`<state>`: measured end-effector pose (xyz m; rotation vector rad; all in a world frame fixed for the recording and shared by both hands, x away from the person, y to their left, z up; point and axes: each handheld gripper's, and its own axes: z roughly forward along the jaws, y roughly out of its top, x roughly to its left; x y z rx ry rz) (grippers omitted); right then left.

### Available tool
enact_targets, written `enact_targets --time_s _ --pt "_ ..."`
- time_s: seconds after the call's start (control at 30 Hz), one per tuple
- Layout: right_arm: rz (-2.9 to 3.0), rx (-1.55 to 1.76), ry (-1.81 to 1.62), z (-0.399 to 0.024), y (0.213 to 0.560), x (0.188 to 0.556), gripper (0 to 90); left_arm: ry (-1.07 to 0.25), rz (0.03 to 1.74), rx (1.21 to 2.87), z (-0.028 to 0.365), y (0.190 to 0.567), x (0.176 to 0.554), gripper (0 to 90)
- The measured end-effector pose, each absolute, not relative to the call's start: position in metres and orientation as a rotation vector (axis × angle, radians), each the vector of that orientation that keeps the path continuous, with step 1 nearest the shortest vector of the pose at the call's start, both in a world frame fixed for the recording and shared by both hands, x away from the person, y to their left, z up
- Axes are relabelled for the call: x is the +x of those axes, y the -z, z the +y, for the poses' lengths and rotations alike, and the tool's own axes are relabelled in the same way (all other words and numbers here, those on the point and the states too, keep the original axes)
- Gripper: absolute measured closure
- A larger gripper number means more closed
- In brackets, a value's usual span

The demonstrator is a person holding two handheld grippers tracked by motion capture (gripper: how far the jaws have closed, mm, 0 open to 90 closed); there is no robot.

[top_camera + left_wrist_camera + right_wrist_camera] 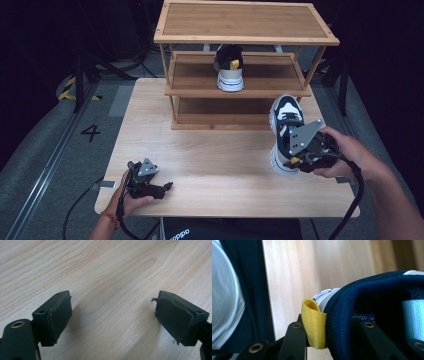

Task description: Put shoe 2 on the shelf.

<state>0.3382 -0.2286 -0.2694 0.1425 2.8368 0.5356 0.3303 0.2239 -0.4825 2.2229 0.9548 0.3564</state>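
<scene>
Table: a light wooden tabletop (215,150) fills the middle of the high view, with dark grey floor around it.
Rack: a three-tier open bamboo shoe rack (245,22) stands at the far edge of the table, in the upper centre of the frame.
Shoe on rack: a navy and white sneaker with a yellow heel loop (229,67) sits on the middle shelf, heel toward the camera, upper centre.
Held shoe: a second navy and white sneaker with a yellow heel loop (285,131) is at the right of the frame, in front of the rack's right end, toe pointing toward the rack.
Right gripper: the black two-jaw gripper with a grey three-cornered plate (300,160) is held by the person's right hand (345,152) at the shoe's heel, lower right of the high view.
Right jaws: in the right gripper view they pinch the padded navy collar (342,315) at the heel, one jaw inside the shoe and one outside; the yellow loop (313,325) lies against the outer jaw.
Left gripper: the other black gripper (167,186) rests low on the table at the lower left, held by the left hand (131,197).
Left jaws: spread wide in the left gripper view, with bare wood grain (110,290) between the pads (58,317); nothing is held.
Cables: a black cable trails from each gripper off the near table edge.
</scene>
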Motion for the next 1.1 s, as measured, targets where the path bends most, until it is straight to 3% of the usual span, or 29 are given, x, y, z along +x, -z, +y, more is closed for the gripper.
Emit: enact_targets --time_s 0.43,1.1 --pt "2.726 0.035 -0.526 -0.208 0.224 0.392 70.4 -0.362 0.953 2.223 0.224 0.482 0.33 14.7" --pt "2.837 0.038 -0.501 -0.181 0.216 0.505 69.4 -0.371 0.971 2.217 0.223 0.482 0.328 15.3"
